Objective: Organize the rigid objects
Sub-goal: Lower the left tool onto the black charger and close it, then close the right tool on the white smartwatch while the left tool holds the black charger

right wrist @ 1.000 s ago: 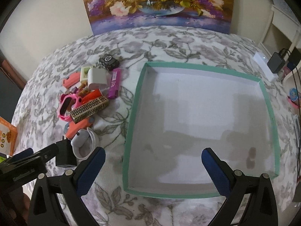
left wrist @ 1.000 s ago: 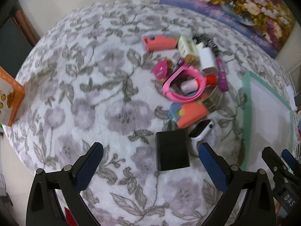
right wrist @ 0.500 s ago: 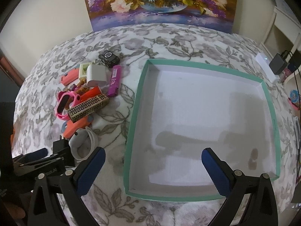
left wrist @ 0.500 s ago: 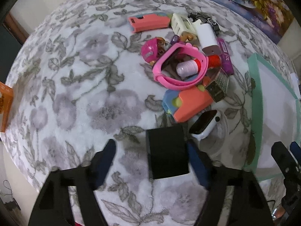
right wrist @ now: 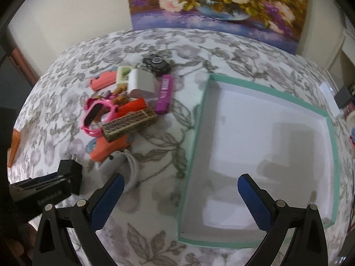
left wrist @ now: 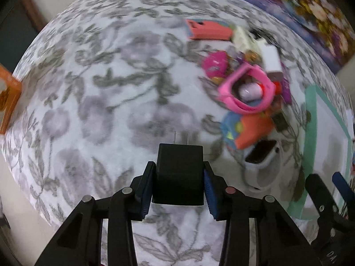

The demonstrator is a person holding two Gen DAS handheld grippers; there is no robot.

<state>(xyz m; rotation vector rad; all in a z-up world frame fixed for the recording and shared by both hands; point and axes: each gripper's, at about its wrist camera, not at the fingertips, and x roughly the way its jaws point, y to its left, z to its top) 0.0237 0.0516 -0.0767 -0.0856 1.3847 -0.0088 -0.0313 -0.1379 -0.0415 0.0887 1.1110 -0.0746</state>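
Left tongs (left wrist: 179,182) clamped on a black plug adapter (left wrist: 179,173), blue pads pressed to its two flanks after just closing in on it; two metal prongs sticking out of its far end, pointing away over the flowered bedspread (left wrist: 106,102). Adapter seen from the right wrist view as well, at the far left, pinched at the tip of the left tongs (right wrist: 66,178), prongs tilted up and away.

Right tongs (right wrist: 180,194) spread wide, nothing between the pads, hovering over the near left corner of a white tray with a teal rim (right wrist: 195,137); left pad over the bedspread, right pad over the tray's bare floor.

Ahead and to the right of the left tongs, a heap of small items: a white smartwatch with a dark screen (left wrist: 261,155) nearest, then an orange case (left wrist: 255,130) over something blue, a pink watch band (left wrist: 244,88) looped round a pale capsule, a magenta toy (left wrist: 214,63), a white charger block (left wrist: 271,58), a coral phone case (left wrist: 208,30) farthest. Heap blurred in this view.

From the right tongs, the same heap up and to the left: a patterned gold-and-black box (right wrist: 129,124) lying across the pink band, a purple lighter (right wrist: 165,93) just right of it, a black watch face (right wrist: 156,63) at the far end. Flower painting (right wrist: 217,2) against the wall beyond.
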